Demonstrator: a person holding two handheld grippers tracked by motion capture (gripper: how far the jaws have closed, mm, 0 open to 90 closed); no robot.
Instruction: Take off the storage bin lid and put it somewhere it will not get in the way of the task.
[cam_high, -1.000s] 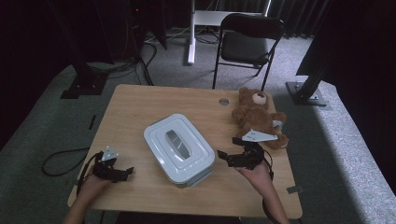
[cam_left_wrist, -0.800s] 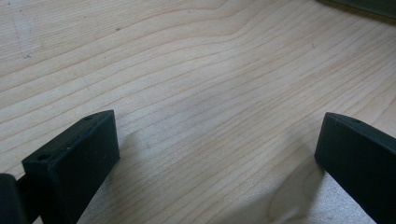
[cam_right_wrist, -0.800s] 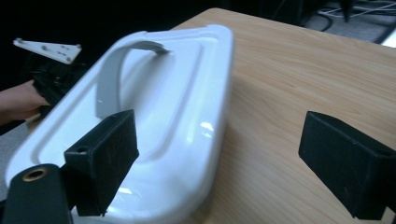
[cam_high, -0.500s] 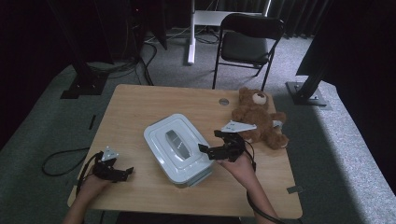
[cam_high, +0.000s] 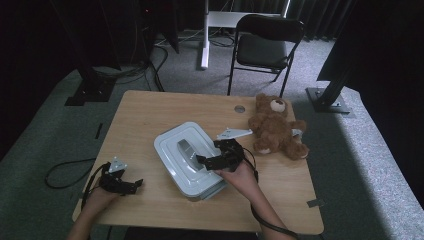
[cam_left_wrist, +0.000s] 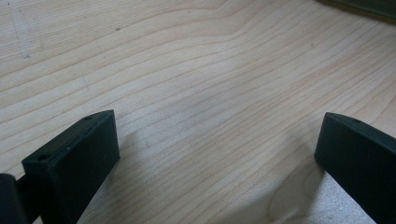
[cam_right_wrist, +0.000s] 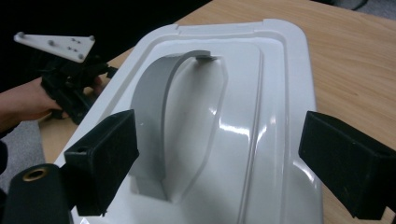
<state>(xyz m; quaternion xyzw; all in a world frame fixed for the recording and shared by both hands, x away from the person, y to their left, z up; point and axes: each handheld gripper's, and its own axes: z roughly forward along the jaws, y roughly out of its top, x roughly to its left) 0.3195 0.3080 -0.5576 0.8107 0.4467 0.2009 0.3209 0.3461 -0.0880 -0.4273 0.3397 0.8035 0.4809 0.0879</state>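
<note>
Left gripper (cam_high: 131, 184): rests low at the near left part of the counter (cam_high: 150, 115), held in the person's left hand (cam_high: 102, 194); its jaws stand wide apart with bare wood grain between them in the left gripper view, released, grasping nothing.
Storage box (cam_high: 190, 160): white plastic, rectangular with rounded corners, lying at the middle of the counter, turned at a slant to the counter's edges, well apart from the left gripper.
Lid handle (cam_right_wrist: 156, 116): grey arched strap set in a recess along the middle of the box lid, upright.
Right gripper (cam_right_wrist: 219, 168): hovers over the near right part of the lid, held in the person's right hand (cam_high: 239, 174); jaws spread wide, released; in the right gripper view the handle sits just beside the left jaw, inside the gap, not pinched.
Teddy bear (cam_high: 277, 127): brown, lying on its back at the right side of the counter, near the right gripper but apart from the box.
Folding chair (cam_high: 265, 42): black, on the carpet beyond the counter.
</note>
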